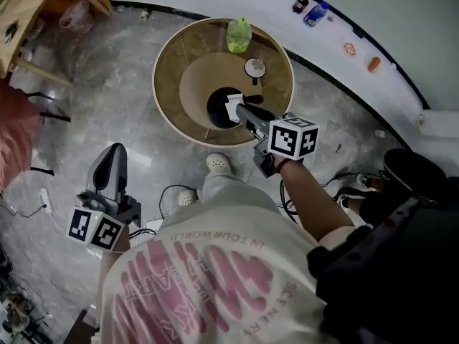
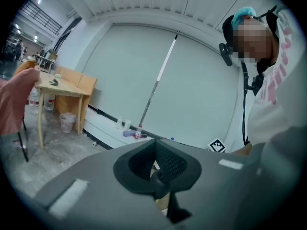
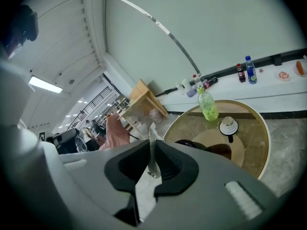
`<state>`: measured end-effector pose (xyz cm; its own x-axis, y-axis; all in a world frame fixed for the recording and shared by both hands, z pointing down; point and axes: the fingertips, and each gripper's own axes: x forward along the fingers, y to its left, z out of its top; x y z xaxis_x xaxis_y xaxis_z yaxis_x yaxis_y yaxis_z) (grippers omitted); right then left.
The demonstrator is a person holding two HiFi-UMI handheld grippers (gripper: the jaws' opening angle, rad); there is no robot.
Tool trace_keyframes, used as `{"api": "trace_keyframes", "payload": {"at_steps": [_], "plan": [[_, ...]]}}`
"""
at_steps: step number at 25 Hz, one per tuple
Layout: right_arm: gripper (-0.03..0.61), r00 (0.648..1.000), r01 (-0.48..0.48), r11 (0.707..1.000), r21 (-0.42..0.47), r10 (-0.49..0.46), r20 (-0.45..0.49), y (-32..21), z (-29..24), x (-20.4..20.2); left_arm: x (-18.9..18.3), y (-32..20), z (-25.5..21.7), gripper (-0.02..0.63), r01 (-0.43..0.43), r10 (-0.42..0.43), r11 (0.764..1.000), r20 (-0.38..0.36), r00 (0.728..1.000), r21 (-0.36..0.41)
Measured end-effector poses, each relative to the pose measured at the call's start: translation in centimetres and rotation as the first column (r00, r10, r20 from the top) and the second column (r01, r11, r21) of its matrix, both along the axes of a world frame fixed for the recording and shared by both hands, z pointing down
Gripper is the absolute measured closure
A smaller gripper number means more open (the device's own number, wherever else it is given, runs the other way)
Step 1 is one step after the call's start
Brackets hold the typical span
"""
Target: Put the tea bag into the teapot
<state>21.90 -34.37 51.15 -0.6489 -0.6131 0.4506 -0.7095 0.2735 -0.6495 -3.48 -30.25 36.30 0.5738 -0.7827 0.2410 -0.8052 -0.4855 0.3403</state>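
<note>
A black teapot (image 1: 217,110) stands on the round glass-topped table (image 1: 169,84), its white lid (image 1: 254,68) lying apart behind it. My right gripper (image 1: 241,109) reaches over the pot's right side, shut on a white tea bag (image 1: 232,108) that hangs above the pot's mouth. In the right gripper view the tea bag (image 3: 152,134) stands pinched upright between the pads of the right gripper (image 3: 154,150), with the teapot (image 3: 191,144) and lid (image 3: 228,125) beyond. My left gripper (image 1: 115,155) hangs off the table at lower left; the left gripper (image 2: 154,152) is shut and holds nothing.
A green bottle (image 1: 239,35) stands at the table's far edge. Small bottles (image 1: 310,9) and scraps lie on the curved white ledge beyond. A wooden table (image 1: 32,6) stands at upper left, and cables trail over the grey floor near my feet.
</note>
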Motion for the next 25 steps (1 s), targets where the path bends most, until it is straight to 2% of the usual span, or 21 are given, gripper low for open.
{"api": "trace_keyframes", "payload": {"at_steps": [3, 6, 14, 20, 25], "plan": [[0.538, 0.999, 0.036, 0.999, -0.032, -0.036, -0.007, -1.7, 1.9, 0.4, 2.4, -1.8, 1.1, 0.597, -0.010, 0.010, 1.000, -0.005, 1.000, -0.026], [0.538, 0.997, 0.079, 0.994, -0.070, -0.080, -0.019, -2.5, 4.1, 0.2, 3.0, -2.1, 1.9, 0.596, 0.010, -0.010, 0.998, -0.009, 1.000, -0.055], [0.538, 0.981, 0.154, 0.978, -0.141, -0.168, -0.094, -4.3, 8.5, -0.4, 0.9, -2.6, 3.3, 0.597, 0.108, -0.111, 0.987, -0.017, 0.994, -0.117], [0.538, 0.950, 0.234, 0.962, -0.141, -0.257, -0.179, -4.4, 9.7, -1.3, -0.3, -2.9, 4.0, 0.597, 0.138, -0.141, 0.981, -0.016, 0.990, -0.135], [0.538, 0.938, 0.243, 0.958, -0.155, -0.272, -0.214, -4.3, 9.8, -1.7, -0.8, -3.3, 4.3, 0.596, 0.143, -0.149, 0.980, -0.034, 0.988, -0.137]]}}
